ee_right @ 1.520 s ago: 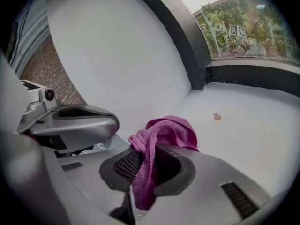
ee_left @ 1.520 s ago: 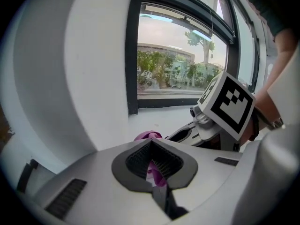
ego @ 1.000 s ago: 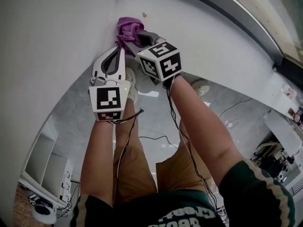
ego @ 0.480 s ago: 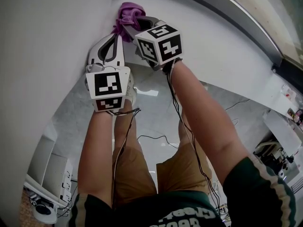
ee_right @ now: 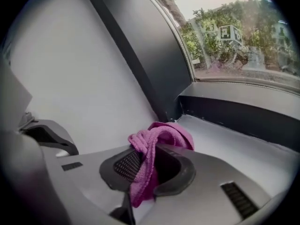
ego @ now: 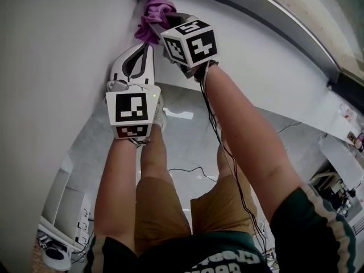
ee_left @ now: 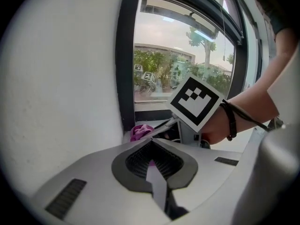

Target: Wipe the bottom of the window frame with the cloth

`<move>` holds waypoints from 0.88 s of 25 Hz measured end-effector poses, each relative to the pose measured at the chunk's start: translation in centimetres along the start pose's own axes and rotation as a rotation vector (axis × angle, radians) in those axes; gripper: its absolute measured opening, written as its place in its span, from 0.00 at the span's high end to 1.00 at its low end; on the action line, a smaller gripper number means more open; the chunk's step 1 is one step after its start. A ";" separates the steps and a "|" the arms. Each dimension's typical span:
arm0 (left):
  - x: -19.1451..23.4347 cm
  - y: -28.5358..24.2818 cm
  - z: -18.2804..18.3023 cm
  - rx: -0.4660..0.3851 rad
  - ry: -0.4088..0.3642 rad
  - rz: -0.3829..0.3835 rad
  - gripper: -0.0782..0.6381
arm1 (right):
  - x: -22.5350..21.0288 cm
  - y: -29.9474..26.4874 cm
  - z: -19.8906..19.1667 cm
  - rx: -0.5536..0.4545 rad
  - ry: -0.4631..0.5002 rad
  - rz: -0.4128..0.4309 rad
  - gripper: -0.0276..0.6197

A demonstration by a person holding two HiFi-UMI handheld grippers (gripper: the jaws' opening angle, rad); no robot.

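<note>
A crumpled purple cloth sits at the left end of the white sill, just in front of the dark bottom window frame and its upright corner post. My right gripper is shut on the cloth, a fold of which hangs down between the pads. My left gripper is below and left of it, close to the side wall, with its jaw tips touching and nothing held. In the left gripper view the cloth shows just past the left gripper.
A white side wall stands close on the left. The dark window frame runs off to the right along the top. Below are the person's legs, trailing cables on the grey floor and a white shelf unit at lower left.
Both grippers have risen and moved further in towards the frame's left corner. The cloth has gone with the right gripper towards the corner post.
</note>
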State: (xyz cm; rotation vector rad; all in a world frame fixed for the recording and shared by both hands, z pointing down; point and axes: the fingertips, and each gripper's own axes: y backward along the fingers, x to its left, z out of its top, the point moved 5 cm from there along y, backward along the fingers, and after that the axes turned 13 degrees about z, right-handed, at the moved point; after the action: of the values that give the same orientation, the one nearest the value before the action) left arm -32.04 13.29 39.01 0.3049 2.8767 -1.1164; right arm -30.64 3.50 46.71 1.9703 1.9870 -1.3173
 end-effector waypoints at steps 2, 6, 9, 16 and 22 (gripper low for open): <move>0.1 0.1 0.2 -0.004 -0.007 -0.001 0.88 | 0.1 0.1 -0.2 0.021 0.021 -0.004 0.84; 0.3 -0.2 0.6 -0.001 0.020 -0.003 0.88 | -0.4 0.8 -0.6 0.017 -0.003 -0.019 0.84; 0.4 -0.1 0.5 0.007 0.012 -0.003 0.88 | -0.5 1.5 -0.8 0.019 -0.020 -0.021 0.84; -2.4 -0.3 0.7 0.024 -0.012 -0.022 0.88 | -2.3 5.0 -2.0 0.022 -0.029 -0.068 0.84; -5.5 -0.8 1.8 0.018 -0.031 -0.053 0.88 | -3.9 9.1 -3.4 0.028 -0.014 -0.125 0.84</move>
State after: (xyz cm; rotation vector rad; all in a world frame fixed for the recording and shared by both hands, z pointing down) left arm -26.89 10.64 38.80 0.2106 2.8650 -1.1458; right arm -20.59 0.80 46.39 1.8703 2.1286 -1.3876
